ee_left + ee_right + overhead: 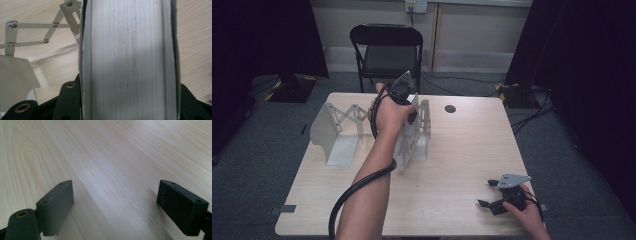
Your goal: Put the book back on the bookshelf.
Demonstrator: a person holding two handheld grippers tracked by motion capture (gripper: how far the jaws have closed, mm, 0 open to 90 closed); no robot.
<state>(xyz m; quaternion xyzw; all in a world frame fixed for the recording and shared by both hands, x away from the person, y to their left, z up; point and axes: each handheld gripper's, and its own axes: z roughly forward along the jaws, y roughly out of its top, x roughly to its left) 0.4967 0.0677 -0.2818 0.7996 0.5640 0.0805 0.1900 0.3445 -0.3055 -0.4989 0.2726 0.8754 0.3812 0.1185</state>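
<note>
The left gripper [406, 102] is largely covered by the person's hand in the high view, so its jaws cannot be made out there. In the left gripper view a thick white block [128, 60] with fine grooves along its face runs off the top and bottom edges, and what it is stays unclear (it reads as page edges between two covers). The black jaws press against both of its sides, clamped firmly on it. It stands upright inside the metal rack [334, 137], near the far edge of the tabletop [452, 150] and about midway along it. The rack has plates at each end joined by riveted scissor links [32, 35], and its left plate stands well apart from the block.

The right gripper [496, 192] lies near the front right corner of the tabletop, its jaws spread wide with bare pale wood between them.

Beyond the far edge stands a black folding chair [387, 47] on grey carpet, with cables along the wall.
</note>
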